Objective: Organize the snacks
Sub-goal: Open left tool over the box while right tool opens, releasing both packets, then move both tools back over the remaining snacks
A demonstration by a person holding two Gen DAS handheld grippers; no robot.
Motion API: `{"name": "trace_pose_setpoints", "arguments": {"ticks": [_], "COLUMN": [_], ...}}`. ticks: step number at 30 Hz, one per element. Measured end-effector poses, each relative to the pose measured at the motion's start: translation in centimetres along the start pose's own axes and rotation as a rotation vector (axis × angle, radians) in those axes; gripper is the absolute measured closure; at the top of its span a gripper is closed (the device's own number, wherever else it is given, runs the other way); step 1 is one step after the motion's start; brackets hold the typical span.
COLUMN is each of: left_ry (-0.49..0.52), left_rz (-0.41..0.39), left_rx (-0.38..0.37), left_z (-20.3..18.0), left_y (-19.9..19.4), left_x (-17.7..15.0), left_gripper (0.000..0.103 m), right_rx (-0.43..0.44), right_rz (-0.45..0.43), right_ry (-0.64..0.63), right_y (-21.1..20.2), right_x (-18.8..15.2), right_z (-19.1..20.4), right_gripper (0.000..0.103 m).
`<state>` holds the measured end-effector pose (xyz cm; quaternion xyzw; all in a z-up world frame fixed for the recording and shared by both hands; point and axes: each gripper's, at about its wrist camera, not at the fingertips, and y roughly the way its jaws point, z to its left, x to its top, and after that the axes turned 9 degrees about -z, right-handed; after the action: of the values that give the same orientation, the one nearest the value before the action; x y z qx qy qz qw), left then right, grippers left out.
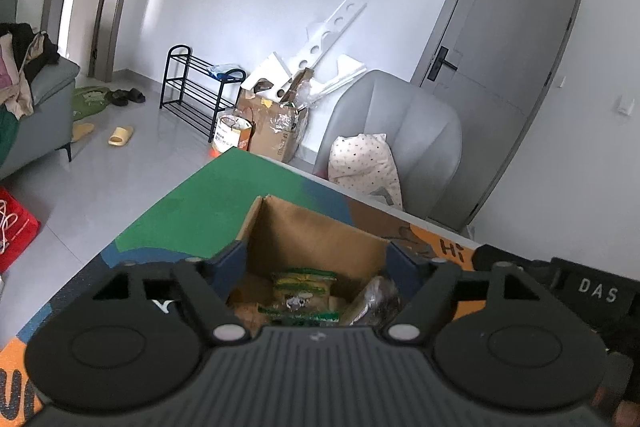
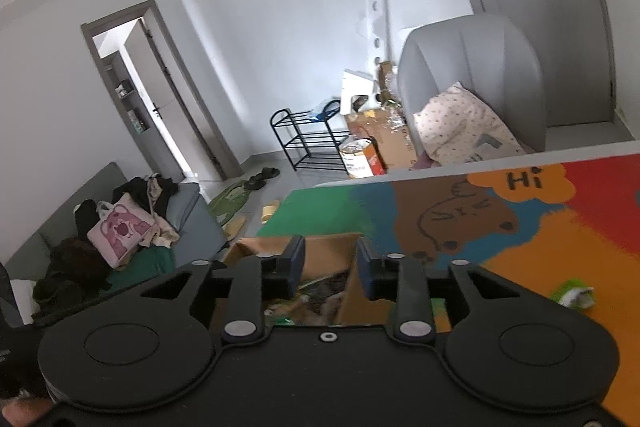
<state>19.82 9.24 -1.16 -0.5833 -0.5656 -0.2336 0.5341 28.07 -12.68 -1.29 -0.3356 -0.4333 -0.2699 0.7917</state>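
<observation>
Hovering: both grippers over square cardboard box (image 1: pixel 316 227), crinkly snack pkts (image 1: pixel 304 291).

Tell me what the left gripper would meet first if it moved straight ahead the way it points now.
Probably the green snack packet inside the cardboard box. The left gripper has open, empty fingers aimed down into the box; depth is unclear.

Cardboard box (image 1: pixel 316 227) on mat-covered table (image 1: pixel 192 203). Snack packets (image 1: pixel 302 293) inside box. Armchair (image 1: pixel 404 131) behind table, pillow (image 1: pixel 362 163) on seat. Shoe rack (image 1: pixel 196 87) left of armchair, against wall.
</observation>
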Motion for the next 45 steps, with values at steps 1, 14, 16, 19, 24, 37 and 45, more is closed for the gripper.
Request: {"name": "trace_pose_setpoints", "arguments": {"ticks": [1, 14, 16, 19, 24, 37, 45], "left_ry": [0.0, 0.067, 0.079, 0.092, 0.119, 0.15, 0.159], "left_rz": [0.004, 0.073, 0.077, 0.086, 0.11, 0.159, 0.184], "left_rx": [-0.002, -0.039, -0.043, -0.051, -0.085, -0.134, -0.153], "left_z": [-0.1, -3.6, -4.3, -5.3, -7.2, -11.4, -13.0], "left_y": [0.0, -0.4, -0.6, -1.0, -1.7, -2.6, -2.9], "left_x": [-0.1, -2.2, -2.4, -2.9, -4.0, -6.7, -8.2], "left_gripper": [0.023, 0.01, 0.008, 0.006, 0.005, 0.004, 0.004], "right_rx": [-0.005, -0.064, -0.069, -0.08, -0.105, -0.15, -0.162], "right_rz": [0.0, -0.008, -0.009, -0.014, -0.025, -0.021, -0.02], "right_ry": [0.001, 0.038, 0.045, 0.055, 0.093, 0.146, 0.177], "right_y": [-0.2, -3.4, -3.9, -4.7, -6.2, -9.5, -10.6], "right_x": [0.0, -0.5, -0.6, -0.7, -0.8, -1.8, -3.0], "right_z": [-0.2, -4.1, -4.7, -5.7, -7.8, -12.5, -14.9], "right_gripper": [0.063, 0.026, 0.02, 0.013, 0.001, 0.0, 0.0]}}
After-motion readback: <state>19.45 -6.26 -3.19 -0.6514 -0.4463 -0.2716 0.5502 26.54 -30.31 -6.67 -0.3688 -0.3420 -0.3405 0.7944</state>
